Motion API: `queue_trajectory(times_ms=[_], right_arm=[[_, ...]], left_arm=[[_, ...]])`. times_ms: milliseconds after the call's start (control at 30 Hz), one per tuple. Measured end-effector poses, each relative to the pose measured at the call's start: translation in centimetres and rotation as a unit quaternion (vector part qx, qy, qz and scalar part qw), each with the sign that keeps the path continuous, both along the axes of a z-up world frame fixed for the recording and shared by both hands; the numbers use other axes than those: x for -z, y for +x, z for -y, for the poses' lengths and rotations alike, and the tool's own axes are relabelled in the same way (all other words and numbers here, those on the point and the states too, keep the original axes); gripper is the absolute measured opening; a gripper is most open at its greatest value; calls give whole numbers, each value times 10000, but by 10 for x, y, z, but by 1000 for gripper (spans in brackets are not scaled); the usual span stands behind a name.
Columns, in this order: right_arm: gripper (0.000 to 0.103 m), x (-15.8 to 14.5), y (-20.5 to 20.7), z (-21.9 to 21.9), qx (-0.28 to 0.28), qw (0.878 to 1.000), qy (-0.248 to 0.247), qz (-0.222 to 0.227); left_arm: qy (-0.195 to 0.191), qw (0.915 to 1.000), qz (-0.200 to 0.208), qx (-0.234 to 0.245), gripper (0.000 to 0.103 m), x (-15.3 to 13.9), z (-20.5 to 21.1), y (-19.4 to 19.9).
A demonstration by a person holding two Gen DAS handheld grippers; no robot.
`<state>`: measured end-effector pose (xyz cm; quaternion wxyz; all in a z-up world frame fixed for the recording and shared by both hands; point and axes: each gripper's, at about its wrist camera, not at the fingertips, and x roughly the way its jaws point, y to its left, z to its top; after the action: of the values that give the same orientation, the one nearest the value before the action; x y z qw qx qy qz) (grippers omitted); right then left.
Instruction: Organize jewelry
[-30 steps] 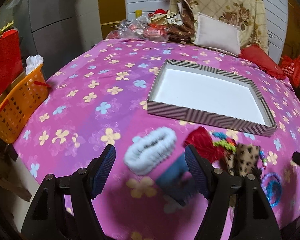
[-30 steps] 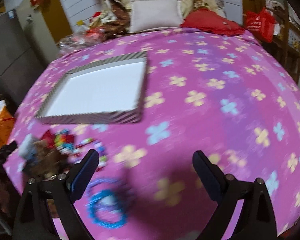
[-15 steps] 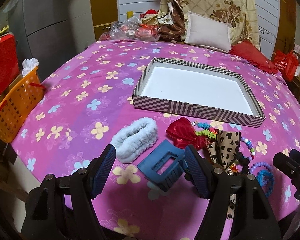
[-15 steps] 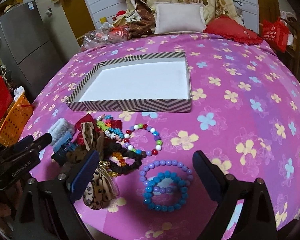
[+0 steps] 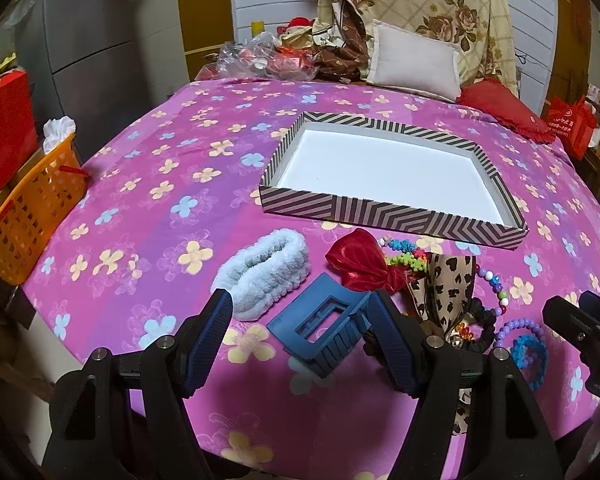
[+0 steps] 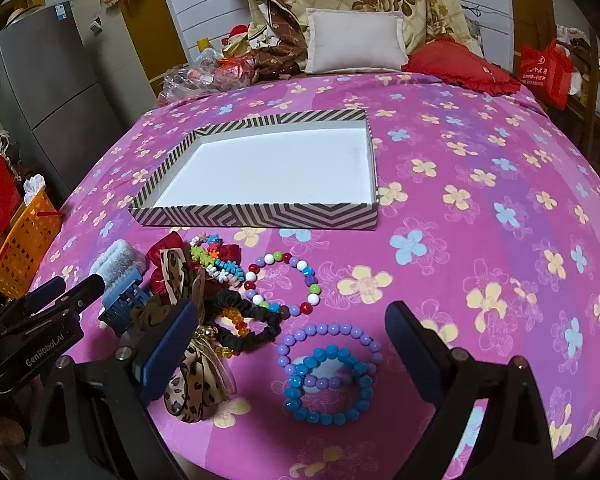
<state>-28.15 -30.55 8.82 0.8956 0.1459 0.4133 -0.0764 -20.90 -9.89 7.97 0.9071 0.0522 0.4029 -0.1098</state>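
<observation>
Both grippers are held with jaws wide, nothing gripped. The left gripper (image 5: pixel 300 342) is poised over the blue hair claw (image 5: pixel 320 330); the right gripper (image 6: pixel 292 344) over the bead bracelets (image 6: pixel 328 372). Jewelry is heaped just beside the striped tray (image 6: pixel 260 216).

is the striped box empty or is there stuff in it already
Empty. The striped box shows only its bare white floor in both views; the blue bead bracelet, blue hair claw and the other pieces lie on the bedspread outside it.
</observation>
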Motion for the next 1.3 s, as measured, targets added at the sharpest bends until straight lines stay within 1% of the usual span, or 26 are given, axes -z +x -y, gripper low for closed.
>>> queue_trajectory(times_ms=[400, 633, 1300], right_arm=[[97, 6, 3, -3, -59, 10000, 13, -74], [97, 8, 4, -2, -75, 9999, 36, -108], [97, 11, 7, -7, -143, 9997, 45, -180]], left_arm=[[48, 10000, -19, 16, 76, 4, 2, 0], [56, 10000, -39, 50, 74, 6, 2, -1], [62, 10000, -49, 49, 74, 6, 2, -2]])
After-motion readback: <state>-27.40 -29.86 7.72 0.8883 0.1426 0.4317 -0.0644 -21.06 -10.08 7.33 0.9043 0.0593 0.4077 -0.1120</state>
